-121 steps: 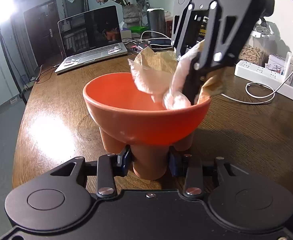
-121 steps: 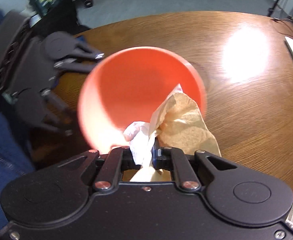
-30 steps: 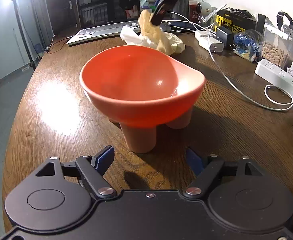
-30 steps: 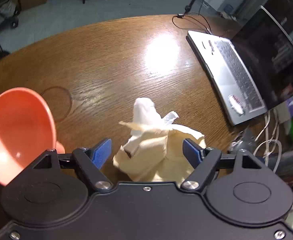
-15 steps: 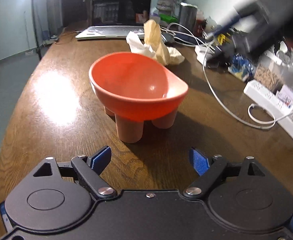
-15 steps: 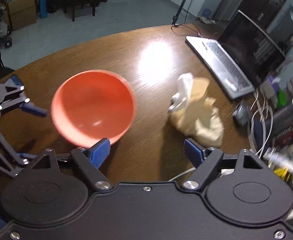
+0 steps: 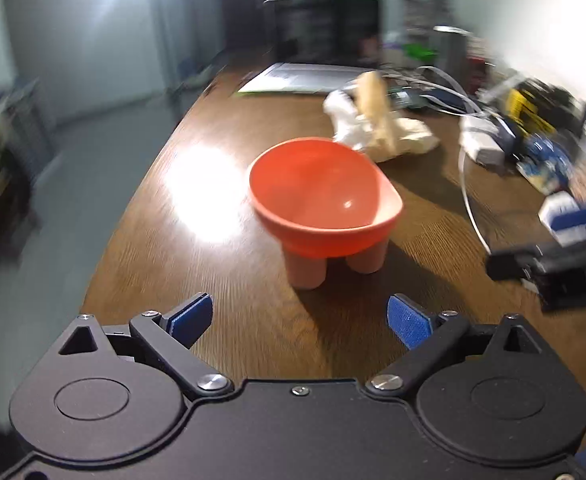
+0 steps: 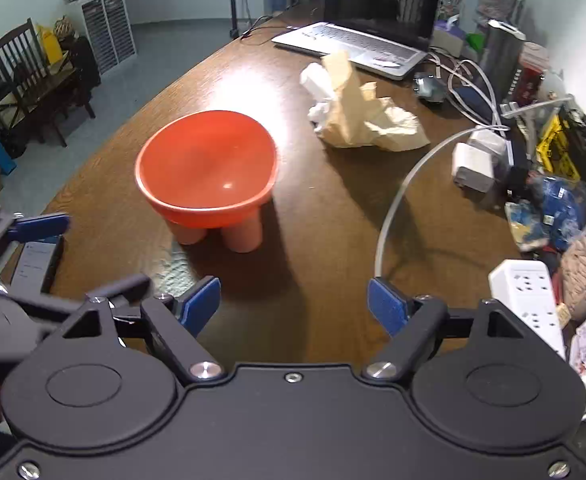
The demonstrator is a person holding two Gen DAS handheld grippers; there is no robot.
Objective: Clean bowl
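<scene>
While both grippers hang back at the near edge of the table (image 8: 325, 240), neither holds anything: the right gripper (image 8: 293, 306) has its blue pads spread wide over bare wood, and the left gripper (image 7: 299, 320) is spread just as wide, also empty. Just beyond them stands the bowl (image 8: 207, 168), upright on its stubby legs, apart from both grippers and from everything else. Its inside looks smooth and glossy, with a small highlight and no visible residue, so the wiping seems done or nearly so. By its look it is glazed ceramic: stiff, fairly heavy, slippery under rubber pads, and likely to chip if knocked or tipped. The rim is thick and flares outward, so a pinch there could slide off; one of the round legs, or the narrow base under the bowl, probably offers the surest hold to steady it. Beyond the bowl, well apart from it, lies the crumpled paper (image 8: 359, 110), soft and light, easy to pinch anywhere along its raised folds. Farther still sit the laptop (image 8: 357, 46) and, to the right, a white cable (image 8: 397, 204) and a clutter of chargers.
</scene>
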